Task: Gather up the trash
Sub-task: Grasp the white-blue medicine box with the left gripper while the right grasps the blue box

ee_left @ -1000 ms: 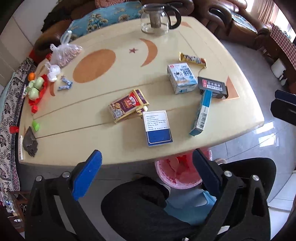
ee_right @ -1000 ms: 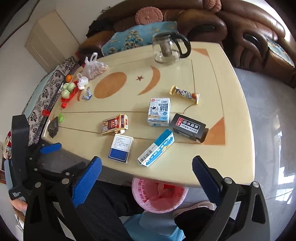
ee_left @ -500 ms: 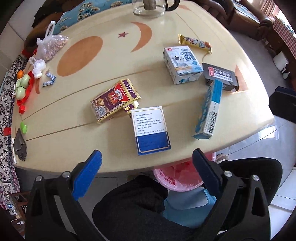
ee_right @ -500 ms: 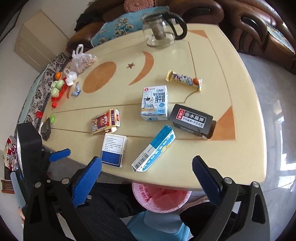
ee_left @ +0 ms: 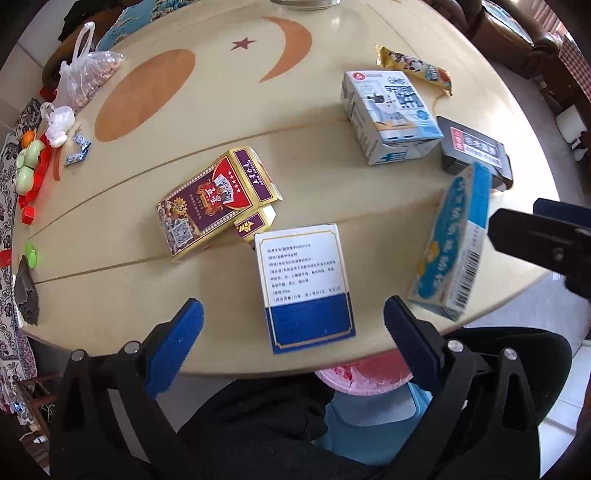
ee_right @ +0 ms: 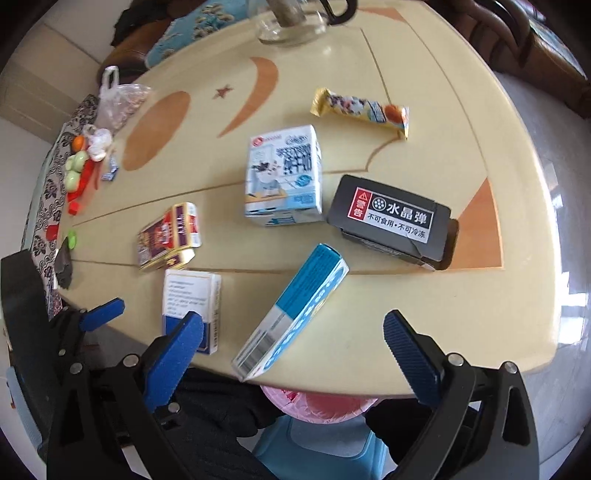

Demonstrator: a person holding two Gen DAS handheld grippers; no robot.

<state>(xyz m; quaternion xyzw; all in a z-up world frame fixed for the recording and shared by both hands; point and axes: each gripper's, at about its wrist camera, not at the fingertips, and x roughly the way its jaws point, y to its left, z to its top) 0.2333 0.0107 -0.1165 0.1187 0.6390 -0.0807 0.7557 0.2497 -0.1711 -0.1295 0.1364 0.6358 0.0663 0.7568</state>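
Note:
Several empty packages lie on the cream table (ee_left: 369, 229). A white-and-blue box (ee_left: 306, 288) lies between the fingers of my open left gripper (ee_left: 293, 325), near the front edge. A long light-blue carton (ee_right: 291, 314) lies in front of my open right gripper (ee_right: 293, 336); it also shows in the left wrist view (ee_left: 454, 243). Further back are a purple-gold cigarette pack (ee_left: 214, 201), a milk carton (ee_right: 284, 175), a black box (ee_right: 391, 218) and a snack wrapper (ee_right: 360, 110). A pink-lined bin (ee_right: 317, 400) stands under the table's front edge.
A plastic bag of nuts (ee_left: 90, 77), a crumpled tissue, candy wrappers and green and red bits (ee_left: 31, 166) sit at the table's left. A glass teapot (ee_right: 295, 18) stands at the back. Brown sofas surround the table. The person's dark-clothed legs are below.
Both grippers have moved forward and down toward the table; the boxes appear larger and nearer. The left now frames the white-and-blue box, the right the light-blue carton. Both stayed open.

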